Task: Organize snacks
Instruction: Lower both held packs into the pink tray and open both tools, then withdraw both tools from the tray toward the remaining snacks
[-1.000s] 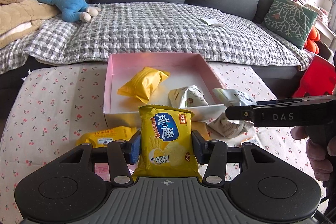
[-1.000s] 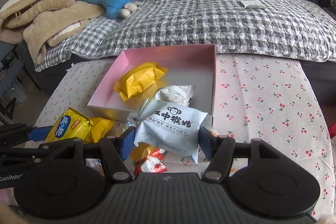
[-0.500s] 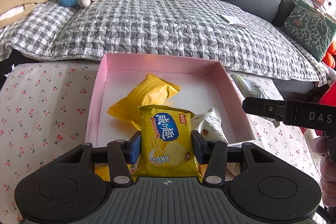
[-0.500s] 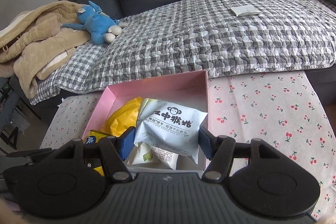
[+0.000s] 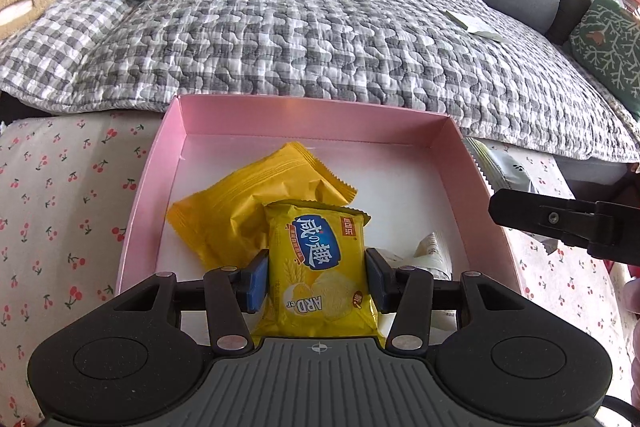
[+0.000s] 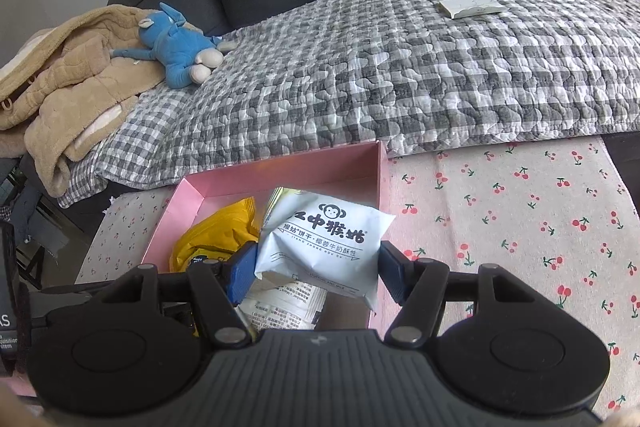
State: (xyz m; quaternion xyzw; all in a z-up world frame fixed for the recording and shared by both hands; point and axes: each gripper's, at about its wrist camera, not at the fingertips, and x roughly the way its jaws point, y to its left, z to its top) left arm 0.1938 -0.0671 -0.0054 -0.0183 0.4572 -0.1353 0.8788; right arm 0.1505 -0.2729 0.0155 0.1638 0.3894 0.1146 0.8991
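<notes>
Room lies open along the far wall of the shallow pink cardboard box (image 5: 308,115). Left hand-held gripper (image 5: 317,277) clamps a yellow cracker packet (image 5: 318,267) over its near edge; right hand-held gripper (image 6: 316,267) grips a white monkey-logo biscuit packet (image 6: 324,243) there, above the cherry-print counter (image 6: 520,219).

The left black plastic two-finger gripper (image 5: 316,277) has a ribbed grey body, round black side discs, silver screw heads on angled black links and blue pads on its fingers (image 5: 256,281). The right black plastic two-finger gripper (image 6: 316,267) looks the same, blue pads included.
</notes>
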